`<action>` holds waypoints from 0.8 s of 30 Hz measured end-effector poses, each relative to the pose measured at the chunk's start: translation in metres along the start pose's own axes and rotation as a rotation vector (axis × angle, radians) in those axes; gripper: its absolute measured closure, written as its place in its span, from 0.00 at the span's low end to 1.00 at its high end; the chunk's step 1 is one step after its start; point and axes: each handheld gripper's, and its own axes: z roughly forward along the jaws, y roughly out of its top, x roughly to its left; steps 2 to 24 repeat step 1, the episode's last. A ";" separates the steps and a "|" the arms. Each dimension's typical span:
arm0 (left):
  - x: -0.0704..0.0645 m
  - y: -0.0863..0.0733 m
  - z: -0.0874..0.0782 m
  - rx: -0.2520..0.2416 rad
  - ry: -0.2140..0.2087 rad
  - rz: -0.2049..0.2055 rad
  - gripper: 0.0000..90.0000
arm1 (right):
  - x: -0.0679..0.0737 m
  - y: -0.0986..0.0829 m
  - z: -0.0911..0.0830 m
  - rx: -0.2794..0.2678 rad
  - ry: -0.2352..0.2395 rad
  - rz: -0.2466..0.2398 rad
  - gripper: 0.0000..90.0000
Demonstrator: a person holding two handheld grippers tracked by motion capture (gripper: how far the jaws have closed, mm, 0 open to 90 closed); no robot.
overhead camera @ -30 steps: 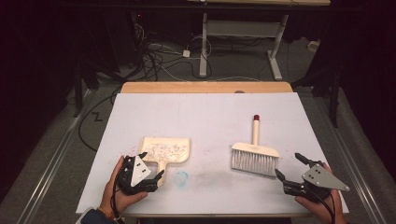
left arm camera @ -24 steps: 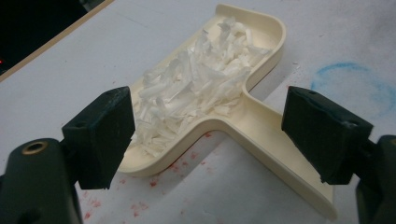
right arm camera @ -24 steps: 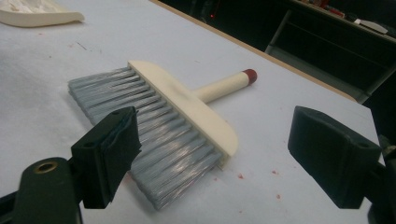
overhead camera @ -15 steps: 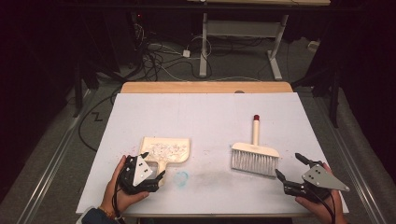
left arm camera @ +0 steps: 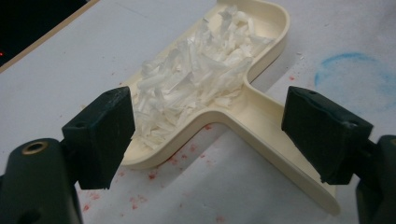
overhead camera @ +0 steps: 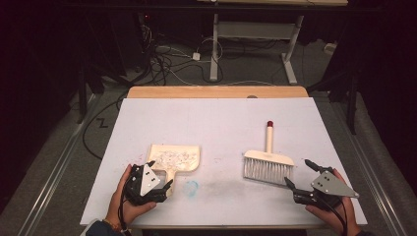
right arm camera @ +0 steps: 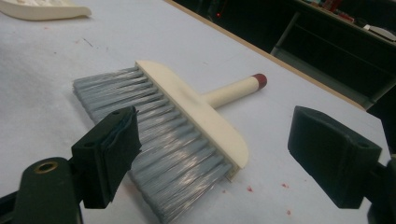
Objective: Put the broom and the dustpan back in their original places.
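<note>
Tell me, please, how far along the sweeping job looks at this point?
Mostly done: the paper scraps lie heaped in the dustpan, and the brush lies flat on the table. In hand: nothing; the left tongs sit open around the dustpan's handle, the right tongs open by the brush. Left: probably lifting and emptying the dustpan.

1. The dustpan (overhead camera: pixel 174 158) lies on the table (overhead camera: pixel 216 118), left of centre, near the front edge.
2. Paper shreds (left arm camera: pixel 196 79) lie in the dustpan.
3. The brush (overhead camera: pixel 268 160) lies well apart to its right, handle pointing away.
4. The left gripper (overhead camera: pixel 156 181) sits just before the dustpan's handle, and the right gripper (overhead camera: pixel 298 177) just right of the brush.
</note>
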 end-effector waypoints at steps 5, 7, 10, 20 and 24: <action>0.000 0.001 0.001 0.001 0.005 -0.004 0.19 | 0.000 0.000 0.000 -0.001 0.001 -0.003 0.19; 0.000 0.001 0.001 0.001 0.005 -0.004 0.19 | 0.000 0.000 0.000 -0.001 0.001 -0.003 0.19; 0.000 0.001 0.001 0.001 0.005 -0.004 0.19 | 0.000 0.000 0.000 -0.001 0.001 -0.003 0.19; 0.000 0.001 0.001 0.001 0.005 -0.004 0.19 | 0.000 0.000 0.000 -0.001 0.001 -0.003 0.19; 0.000 0.001 0.001 0.001 0.005 -0.004 0.19 | 0.000 0.000 0.000 -0.001 0.001 -0.003 0.19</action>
